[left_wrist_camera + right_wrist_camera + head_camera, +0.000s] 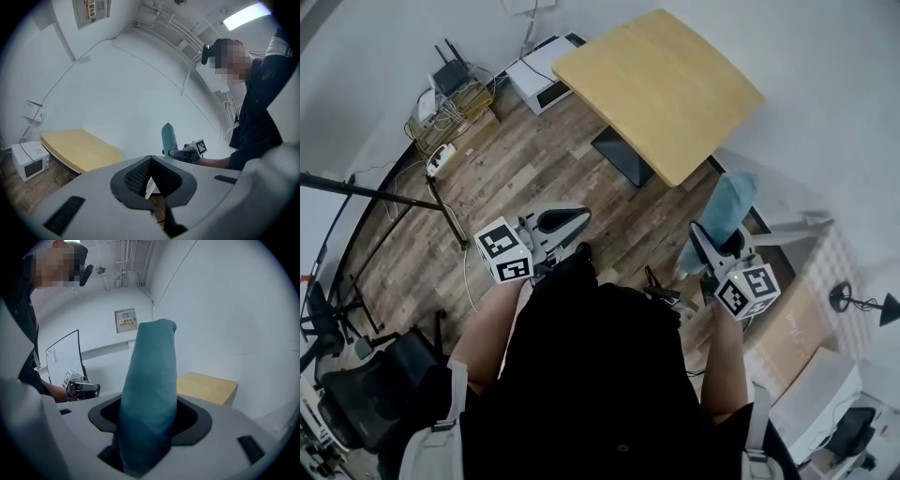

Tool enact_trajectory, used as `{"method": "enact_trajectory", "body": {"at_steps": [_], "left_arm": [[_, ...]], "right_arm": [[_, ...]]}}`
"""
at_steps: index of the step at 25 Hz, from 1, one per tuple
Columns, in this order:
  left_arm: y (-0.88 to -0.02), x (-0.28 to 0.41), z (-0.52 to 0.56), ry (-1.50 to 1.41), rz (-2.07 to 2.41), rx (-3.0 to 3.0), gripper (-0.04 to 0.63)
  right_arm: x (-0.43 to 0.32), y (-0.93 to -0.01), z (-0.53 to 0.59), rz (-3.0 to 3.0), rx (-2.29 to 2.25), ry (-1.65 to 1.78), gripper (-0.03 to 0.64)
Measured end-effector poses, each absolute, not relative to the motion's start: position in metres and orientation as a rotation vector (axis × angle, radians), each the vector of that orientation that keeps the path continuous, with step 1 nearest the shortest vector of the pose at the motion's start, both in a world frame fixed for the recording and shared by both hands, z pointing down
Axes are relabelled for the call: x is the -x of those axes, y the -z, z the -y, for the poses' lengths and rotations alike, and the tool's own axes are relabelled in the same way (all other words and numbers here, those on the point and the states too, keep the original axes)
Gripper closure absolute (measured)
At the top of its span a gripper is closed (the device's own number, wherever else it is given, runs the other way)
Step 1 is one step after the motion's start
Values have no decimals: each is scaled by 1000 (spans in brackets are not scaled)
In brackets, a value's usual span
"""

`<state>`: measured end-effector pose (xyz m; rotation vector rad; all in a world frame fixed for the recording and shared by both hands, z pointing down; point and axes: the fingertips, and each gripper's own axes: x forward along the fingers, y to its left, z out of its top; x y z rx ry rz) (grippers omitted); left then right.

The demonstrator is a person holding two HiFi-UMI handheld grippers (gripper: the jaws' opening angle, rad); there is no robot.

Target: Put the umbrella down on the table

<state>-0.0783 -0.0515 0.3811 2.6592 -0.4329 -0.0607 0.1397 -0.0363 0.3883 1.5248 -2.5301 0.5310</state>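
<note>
Pinched between the fingers of the right gripper [147, 439]: a folded teal umbrella [150, 380], gripped low on its fabric sleeve and rising out of the dark jaw opening toward 12 o'clock in the right gripper view. Held in the air, not resting on the table [206, 387], which shows just past it at 3 o'clock.

In the head view, the same right gripper [727, 251] at 3 o'clock, marker cube [748, 291] on the side nearer the body. Umbrella [727, 208] slanting toward 1 o'clock, its tip beside the near corner of the table [675, 103], at 4 o'clock from that corner. Table top bare, light wood, at 12 to 1 o'clock of the frame.

Pressed together, with only a thin slit between the dark pads and nothing caught there: the fingers of the left gripper [151, 183]. Beyond them in the left gripper view, table at 9 o'clock, a white microwave [30, 161] low beside it, and the umbrella upright at 1 o'clock from the jaws. In the head view, left gripper [561, 223] just off centre at 9 o'clock, well apart from the right one.

Farther out on the wooden floor [506, 178]: microwave against the wall at 11 o'clock, a black router [450, 73] over tangled cables at 10 o'clock, a white power strip [441, 159] just below that, and a black stand [394, 195] at 9 o'clock.
</note>
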Motion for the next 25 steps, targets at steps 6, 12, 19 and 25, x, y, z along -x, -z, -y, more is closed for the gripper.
{"method": "enact_trajectory", "body": {"at_steps": [6, 12, 19, 25], "left_arm": [[-380, 93, 106, 41, 374, -2683, 583], [-382, 94, 165, 40, 305, -2680, 583], [-383, 80, 220, 27, 211, -2696, 583], [-386, 55, 236, 31, 157, -2702, 583]], "right_arm": [[-123, -376, 95, 2524, -1559, -478, 330], [-117, -384, 144, 2476, -1599, -499, 330], [-122, -375, 173, 2442, -1663, -476, 330], [-142, -387, 171, 2408, -1701, -479, 330]]}}
